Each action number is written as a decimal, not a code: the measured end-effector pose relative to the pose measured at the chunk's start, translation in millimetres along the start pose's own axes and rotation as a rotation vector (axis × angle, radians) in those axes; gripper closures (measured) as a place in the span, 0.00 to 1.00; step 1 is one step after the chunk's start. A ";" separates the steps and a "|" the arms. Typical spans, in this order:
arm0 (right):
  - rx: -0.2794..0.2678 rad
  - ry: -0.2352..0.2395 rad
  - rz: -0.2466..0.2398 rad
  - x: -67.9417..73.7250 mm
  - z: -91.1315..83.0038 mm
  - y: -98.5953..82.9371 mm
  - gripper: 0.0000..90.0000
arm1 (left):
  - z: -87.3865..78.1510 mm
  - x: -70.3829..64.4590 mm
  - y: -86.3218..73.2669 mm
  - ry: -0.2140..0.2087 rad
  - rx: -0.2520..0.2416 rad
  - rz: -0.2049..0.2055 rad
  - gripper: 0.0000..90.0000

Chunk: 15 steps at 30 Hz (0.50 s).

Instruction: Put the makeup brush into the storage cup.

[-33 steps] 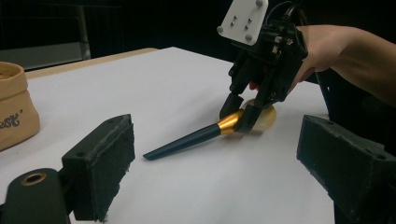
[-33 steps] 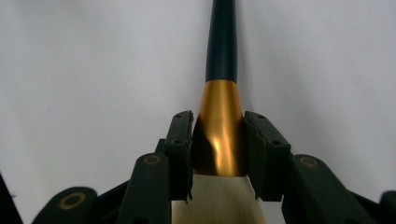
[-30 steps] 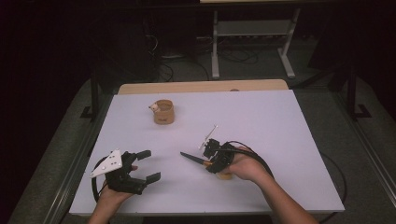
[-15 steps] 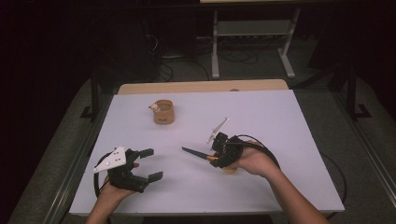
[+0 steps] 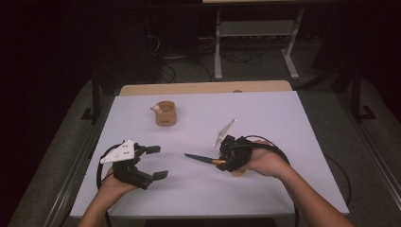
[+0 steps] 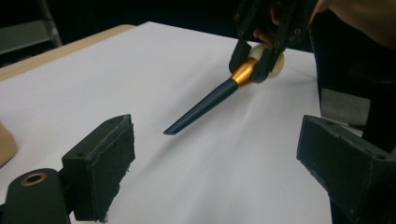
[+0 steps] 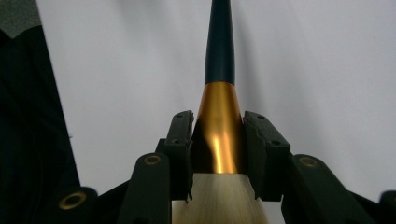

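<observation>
Since the earlier frames, the right gripper [image 5: 222, 161] has shifted slightly toward the table's right side and lifted its load, while the left gripper [image 5: 152, 162] has held its place with jaws spread.

Nearest the person, the left gripper rests low over the white table [image 5: 283, 123], jaws wide apart and holding nothing. Beside it, the right gripper is clamped on the gold ferrule of a makeup brush [image 5: 201, 158]; the dark handle points toward the left gripper, pale bristles back between the jaws [image 7: 219, 140]. In the left gripper view the brush [image 6: 210, 105] appears raised clear of the table, tip tilted down.

Farther off, a tan cup [image 5: 166, 113] stands upright, with a small pale object at its rim.

Assessment: pick-up is complete; what remains is probably a hand-over to the left gripper or placement into the cup.

A dark mark shows on the cup's front, too small to read. No other writing is legible.
</observation>
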State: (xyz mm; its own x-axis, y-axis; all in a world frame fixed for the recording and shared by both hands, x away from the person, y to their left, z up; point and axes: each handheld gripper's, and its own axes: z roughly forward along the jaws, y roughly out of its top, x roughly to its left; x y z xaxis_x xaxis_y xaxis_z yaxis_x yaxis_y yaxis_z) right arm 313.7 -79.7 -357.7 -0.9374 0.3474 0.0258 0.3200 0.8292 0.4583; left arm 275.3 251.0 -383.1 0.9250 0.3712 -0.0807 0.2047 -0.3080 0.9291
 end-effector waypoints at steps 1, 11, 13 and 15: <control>-0.006 0.005 -0.001 0.0 -1.4 0.0 0.70 | 0.0 0.0 0.0 0.000 0.000 0.000 0.12; 0.003 0.041 -0.058 2.4 -14.3 1.3 0.71 | 14.8 8.4 18.1 -0.088 0.084 0.054 0.14; -0.003 0.055 -0.078 3.3 -17.4 0.7 0.71 | 23.8 7.6 21.6 -0.121 0.119 0.068 0.15; -0.002 0.069 -0.083 2.8 -18.3 0.2 0.70 | 26.2 7.2 22.4 -0.128 0.122 0.070 0.15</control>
State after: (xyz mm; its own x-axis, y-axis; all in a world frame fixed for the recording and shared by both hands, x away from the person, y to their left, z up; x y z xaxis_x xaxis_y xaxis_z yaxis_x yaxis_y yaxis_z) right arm 308.6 -86.6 -341.3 -0.9679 0.2464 0.0487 0.2405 0.8529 0.4635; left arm 294.9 223.8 -372.3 0.9698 0.2335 -0.0702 0.1690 -0.4361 0.8839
